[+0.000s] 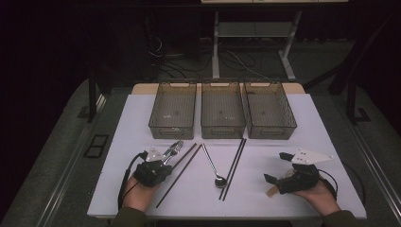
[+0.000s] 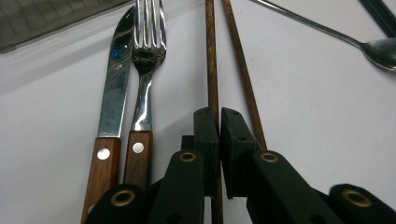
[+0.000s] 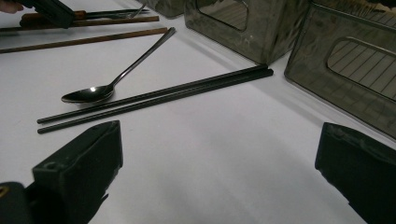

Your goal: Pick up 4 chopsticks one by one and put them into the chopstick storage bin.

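Your left gripper (image 2: 219, 114) fingers clench one brown chopstick (image 2: 211, 56) beside the fork (image 2: 145, 60); your right gripper (image 3: 219, 154) fingers gape, released.

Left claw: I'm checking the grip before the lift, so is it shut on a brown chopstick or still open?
Shut on it: the left claw has its jaws pressed together around one brown chopstick.

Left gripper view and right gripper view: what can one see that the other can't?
The left gripper view shows a knife beside a fork, with its jaws shut on a brown chopstick. The right gripper view shows see-through bins, black chopsticks and its own wide-open jaws. Both show the spoon and the white table.
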`<state>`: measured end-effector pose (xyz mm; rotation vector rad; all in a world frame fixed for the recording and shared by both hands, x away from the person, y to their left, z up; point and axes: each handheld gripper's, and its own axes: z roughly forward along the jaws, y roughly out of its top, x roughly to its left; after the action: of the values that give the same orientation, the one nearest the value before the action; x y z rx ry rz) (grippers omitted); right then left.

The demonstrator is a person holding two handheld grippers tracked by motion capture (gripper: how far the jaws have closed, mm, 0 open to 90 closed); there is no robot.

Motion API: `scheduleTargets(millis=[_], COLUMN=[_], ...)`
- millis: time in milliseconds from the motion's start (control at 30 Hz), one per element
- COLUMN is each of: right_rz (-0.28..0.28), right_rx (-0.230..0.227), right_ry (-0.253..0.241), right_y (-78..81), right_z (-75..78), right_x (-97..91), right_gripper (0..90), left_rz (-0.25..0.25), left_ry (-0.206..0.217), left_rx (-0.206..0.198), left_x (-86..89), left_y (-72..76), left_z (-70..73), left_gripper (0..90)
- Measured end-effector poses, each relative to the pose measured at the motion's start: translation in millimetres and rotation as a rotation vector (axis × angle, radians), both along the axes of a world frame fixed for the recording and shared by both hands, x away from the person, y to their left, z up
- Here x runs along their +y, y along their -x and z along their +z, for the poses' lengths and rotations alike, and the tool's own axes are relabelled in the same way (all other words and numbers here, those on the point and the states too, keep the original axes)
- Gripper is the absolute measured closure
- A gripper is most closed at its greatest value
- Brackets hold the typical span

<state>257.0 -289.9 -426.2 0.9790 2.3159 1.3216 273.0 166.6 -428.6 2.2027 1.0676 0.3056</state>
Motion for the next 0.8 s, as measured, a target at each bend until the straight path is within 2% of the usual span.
scheduleTargets(millis=[33, 267, 467, 600, 800], right_rz=[0.0, -0.002, 0.002, -0.01, -0.007], right_rx=[0.002, 0.009, 0.011, 0.016, 0.025], right_ry=[-0.001, -0.025, -0.028, -0.035, -0.012], right_y=[0.0, -0.5, 3.5, 3.2, 2.0], right_z=[0.0, 0.2, -1.7, -4.1, -7.7], right_x=[0.0, -1.1, -1.6, -2.0, 0.4], right_gripper=[1.0, 1.0, 1.0, 1.0, 1.0], left_rz=[-0.02, -0.075, -0.136, -0.153, -0.165], left_ry=[0.006, 0.01, -0.008, -0.005, 0.01], left_rx=[0.004, 0.002, -0.004, -0.011, -0.017], left_x=[0.8, 5.0, 3.1, 3.9, 3.2], left_y=[-0.4, -3.4, -5.7, -7.4, -9.3], left_z=[1.0, 6.2, 10.2, 14.5, 21.3], left_gripper=[85.2, 85.2, 85.1, 85.1, 85.1])
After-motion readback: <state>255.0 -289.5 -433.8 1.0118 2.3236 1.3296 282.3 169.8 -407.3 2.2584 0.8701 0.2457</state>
